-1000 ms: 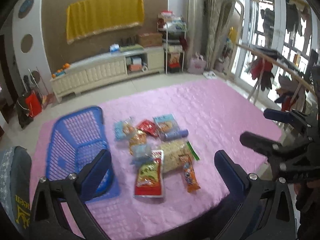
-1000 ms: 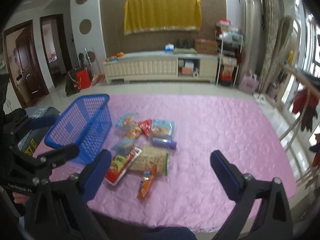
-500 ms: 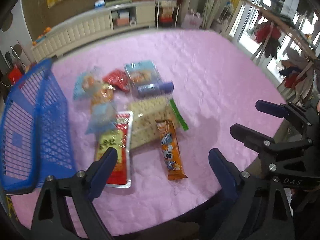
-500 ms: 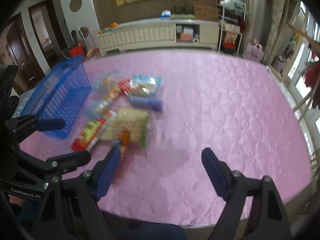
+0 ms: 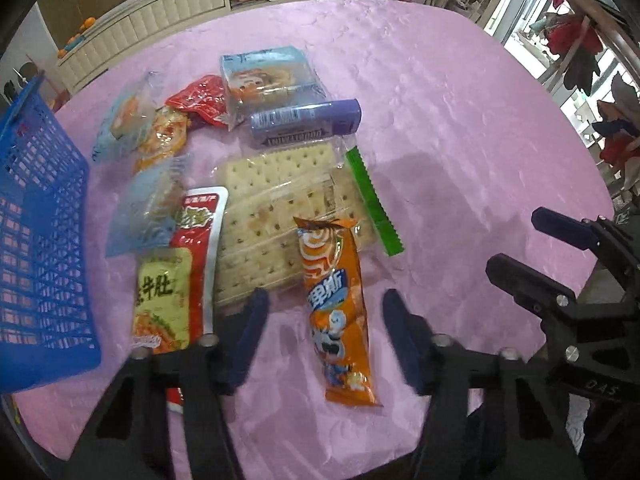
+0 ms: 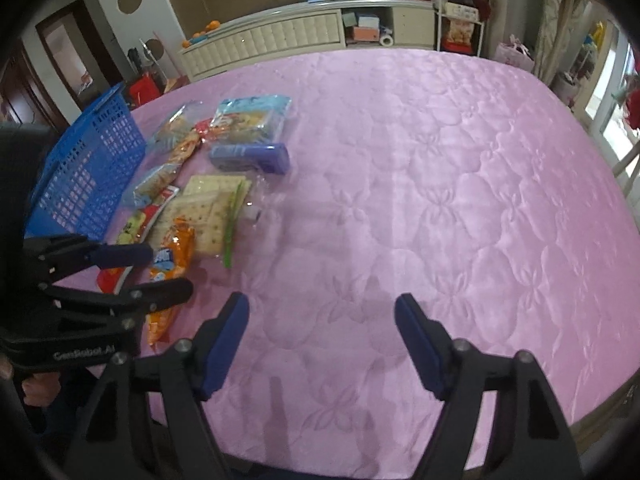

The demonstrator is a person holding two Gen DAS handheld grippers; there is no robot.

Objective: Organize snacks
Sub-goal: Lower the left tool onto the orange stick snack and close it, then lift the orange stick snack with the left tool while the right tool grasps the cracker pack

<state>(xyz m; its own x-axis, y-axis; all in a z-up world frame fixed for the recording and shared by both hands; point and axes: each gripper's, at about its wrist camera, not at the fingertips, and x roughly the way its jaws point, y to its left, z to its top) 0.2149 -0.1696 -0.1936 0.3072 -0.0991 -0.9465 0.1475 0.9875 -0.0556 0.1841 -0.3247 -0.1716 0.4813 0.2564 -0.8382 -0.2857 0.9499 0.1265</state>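
1. Orange wrapper first: the orange bar (image 5: 340, 312) lies lengthwise on the pink cloth (image 5: 460, 120), at the near end of the snack pile, its top end overlapping the crackers (image 5: 276, 216).
2. Your left gripper (image 5: 324, 328) straddles that bar, jaws wide apart, one blue pad on each side, neither touching it as far as you can see.
3. The crackers sit in a clear bag with a green strip (image 5: 374, 200) along the right edge.
4. Left of the crackers lies the red pouch (image 5: 180, 280); your left finger (image 5: 250, 336) partly covers its lower end.
5. A pale blue packet (image 5: 148, 204) overlaps the pouch's top.
6. Beyond the crackers lies the purple tube (image 5: 306, 122), crosswise, touching the blue bag (image 5: 268, 74) behind it.
7. A small red packet (image 5: 202, 100) and two more clear packets (image 5: 136, 120) finish the pile on the far left.
8. The blue basket (image 5: 36, 232) stands just left of the pile, on the cloth.
9. Your right gripper (image 6: 322, 340) hangs over bare cloth to the right of the pile, jaws apart, holding nothing.
10. From the right wrist you see the left gripper's fingers (image 6: 124, 255) over the orange bar (image 6: 172, 252).
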